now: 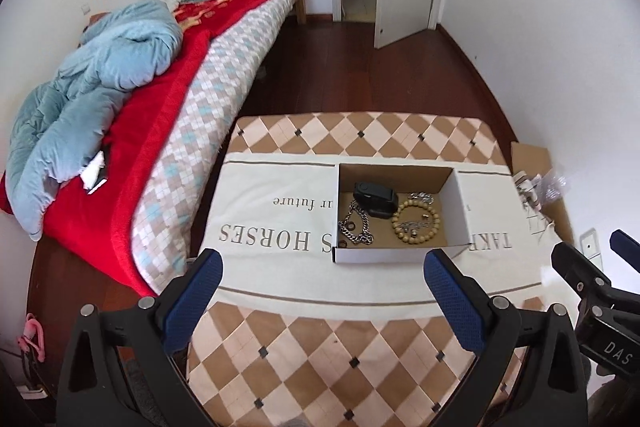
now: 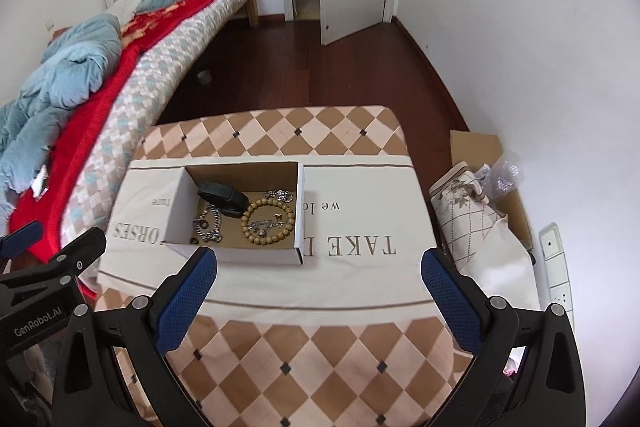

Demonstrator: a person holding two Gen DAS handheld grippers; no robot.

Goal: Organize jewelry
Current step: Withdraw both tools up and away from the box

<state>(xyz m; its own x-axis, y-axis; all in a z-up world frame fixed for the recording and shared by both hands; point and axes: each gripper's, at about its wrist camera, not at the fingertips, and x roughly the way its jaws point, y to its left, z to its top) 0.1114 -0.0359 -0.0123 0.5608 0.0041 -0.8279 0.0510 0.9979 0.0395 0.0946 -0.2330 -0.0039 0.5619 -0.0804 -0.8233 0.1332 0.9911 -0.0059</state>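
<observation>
Both hand-held grippers, left (image 1: 322,269) and right (image 2: 320,267), are hovering released, empty; jewelry is sitting in the box (image 1: 394,253) on the table (image 1: 280,339). Chain (image 1: 356,231) and beads (image 1: 416,223) are crowding together, risking a snagged, tangled lift.

left gripper (image 1: 322,269) hangs wide apart over the worktop (image 1: 280,339); at 12 o'clock, a box (image 1: 460,199) holds a beaded bracelet (image 1: 416,223) and chains (image 1: 356,227).

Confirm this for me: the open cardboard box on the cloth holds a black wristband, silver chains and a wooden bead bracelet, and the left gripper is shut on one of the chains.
One part is wrong. The left gripper is open and holds nothing; the left wrist view shows its jaws wide apart, short of the box. The rest stands: black wristband, silver chains and bead bracelet lie inside the box.
</observation>
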